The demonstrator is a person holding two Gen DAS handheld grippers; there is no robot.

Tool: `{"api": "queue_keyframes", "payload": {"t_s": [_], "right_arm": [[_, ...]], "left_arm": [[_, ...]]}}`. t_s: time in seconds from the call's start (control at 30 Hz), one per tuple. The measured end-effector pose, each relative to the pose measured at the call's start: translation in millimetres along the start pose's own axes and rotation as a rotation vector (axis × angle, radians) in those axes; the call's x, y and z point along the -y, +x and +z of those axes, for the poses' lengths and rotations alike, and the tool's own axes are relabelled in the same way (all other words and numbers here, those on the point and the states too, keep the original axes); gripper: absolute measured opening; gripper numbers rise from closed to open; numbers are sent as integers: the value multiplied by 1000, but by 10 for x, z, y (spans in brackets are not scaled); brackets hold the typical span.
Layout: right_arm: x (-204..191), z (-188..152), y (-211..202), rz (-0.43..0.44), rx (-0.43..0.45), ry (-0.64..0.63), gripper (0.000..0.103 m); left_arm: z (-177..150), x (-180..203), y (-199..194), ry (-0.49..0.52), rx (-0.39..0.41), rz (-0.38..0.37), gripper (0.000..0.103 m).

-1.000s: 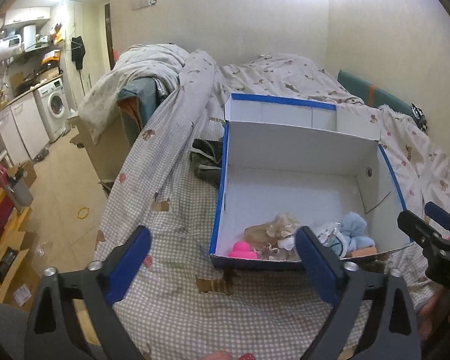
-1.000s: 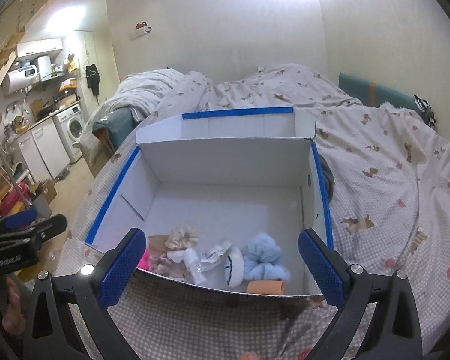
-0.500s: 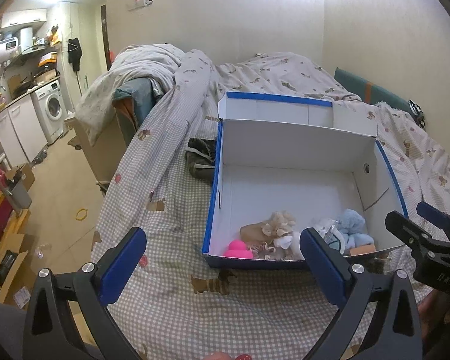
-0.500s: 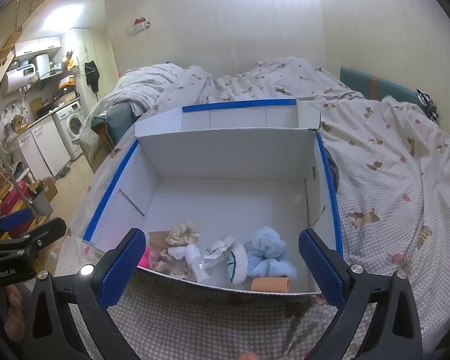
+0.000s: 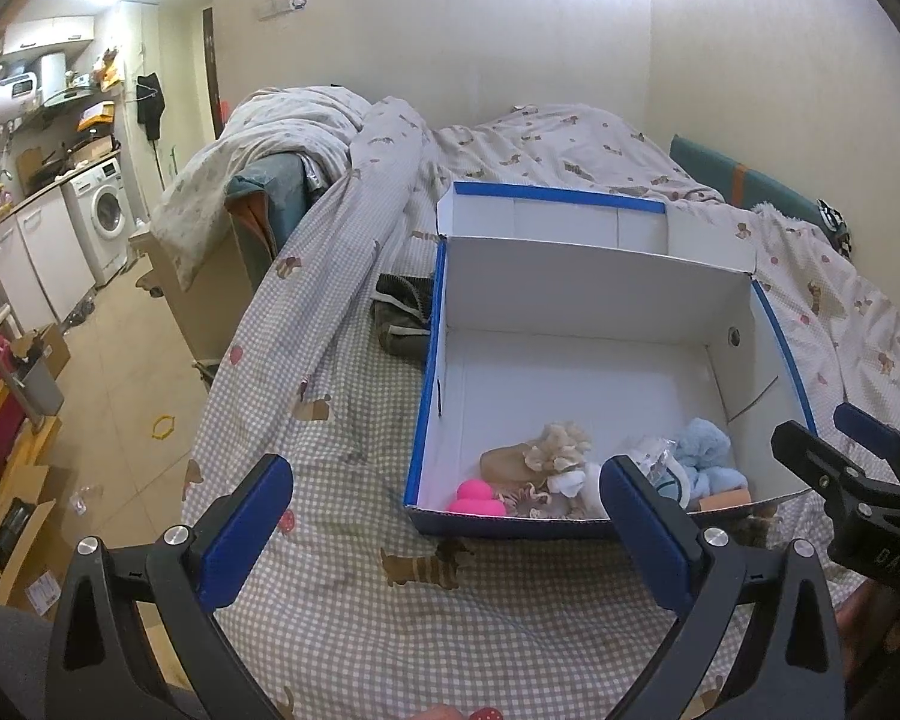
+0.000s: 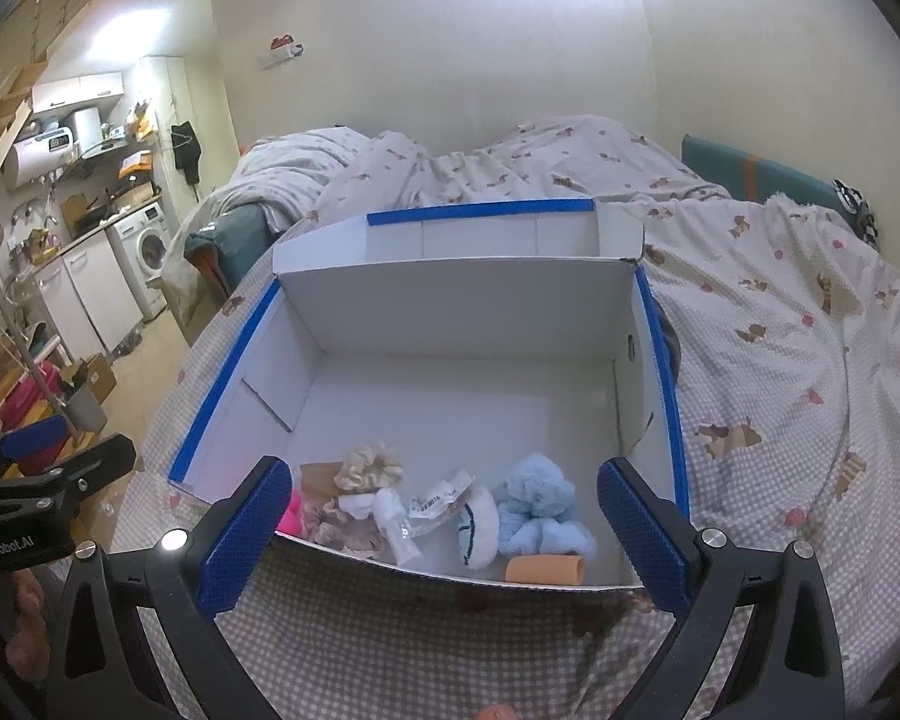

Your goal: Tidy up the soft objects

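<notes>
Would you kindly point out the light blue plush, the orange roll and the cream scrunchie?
light blue plush [image 6: 540, 510], right wrist view, its fluffy middle.
orange roll [image 6: 545, 570], right wrist view, its side.
cream scrunchie [image 6: 371, 467], right wrist view, its ruffled top.

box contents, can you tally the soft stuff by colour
Inside the box:
pink: 1, pink item
light blue: 1, fluffy blue item
orange: 1, orange roll
cream or beige: 1, scrunchie
white: 2, white sock, white roll
Total: 6 clearly distinguishable

Bright indoor light, ceiling glare blown out at top, strong fisheye bending, dark vignetted corners
</notes>
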State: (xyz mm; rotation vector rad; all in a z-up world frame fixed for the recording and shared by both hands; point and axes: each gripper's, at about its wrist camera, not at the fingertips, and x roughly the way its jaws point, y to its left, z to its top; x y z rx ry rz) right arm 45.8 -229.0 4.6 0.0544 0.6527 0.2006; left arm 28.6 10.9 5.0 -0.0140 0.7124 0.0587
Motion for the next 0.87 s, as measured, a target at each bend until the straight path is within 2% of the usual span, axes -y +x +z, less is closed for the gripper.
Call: {"api": "queue_keyframes", "payload": {"t_s": [0.87], "right_arm": [[-28,-12,13,10,-11,-6,103]], "left_arm": [[-45,2,66,-4,-13,0,102]]}}
